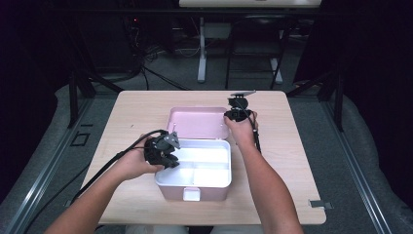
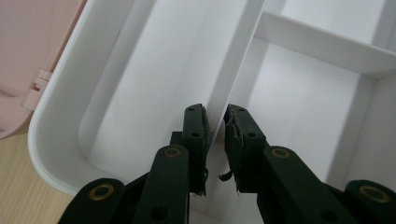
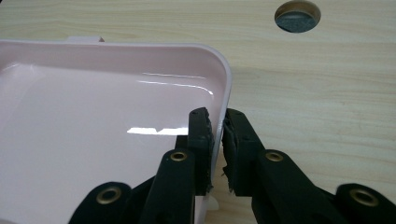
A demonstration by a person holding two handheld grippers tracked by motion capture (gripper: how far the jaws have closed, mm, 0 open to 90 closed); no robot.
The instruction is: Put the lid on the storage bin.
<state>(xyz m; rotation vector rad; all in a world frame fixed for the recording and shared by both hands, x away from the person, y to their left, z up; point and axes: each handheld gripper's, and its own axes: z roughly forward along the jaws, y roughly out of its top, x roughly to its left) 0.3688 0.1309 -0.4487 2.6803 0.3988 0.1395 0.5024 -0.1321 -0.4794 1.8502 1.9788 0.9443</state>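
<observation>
**Both hand-held grippers clamped on the open box**

Your left hand-held gripper (image 1: 168, 155) sits at the left side of the white box (image 1: 214, 181), which rests on the middle of the wooden surface (image 1: 131, 109), toward its near edge. In the left gripper view its jaws straddle a thin white divider wall (image 2: 238, 60) inside the box, one pad on each side, clenched onto it. The compartments to either side of that wall look bare.

Your right hand-held gripper (image 1: 233, 116) is at the far right corner of the pink lid (image 1: 197, 122), which lies open flat on the surface just beyond the box, joined to it along the hinge edge. In the right gripper view the jaws grasp the lid's right rim (image 3: 223, 88), one pad inside the lid and one outside over the wood. A round hole (image 3: 297, 15) in the surface lies farther off, well apart from the lid.
</observation>
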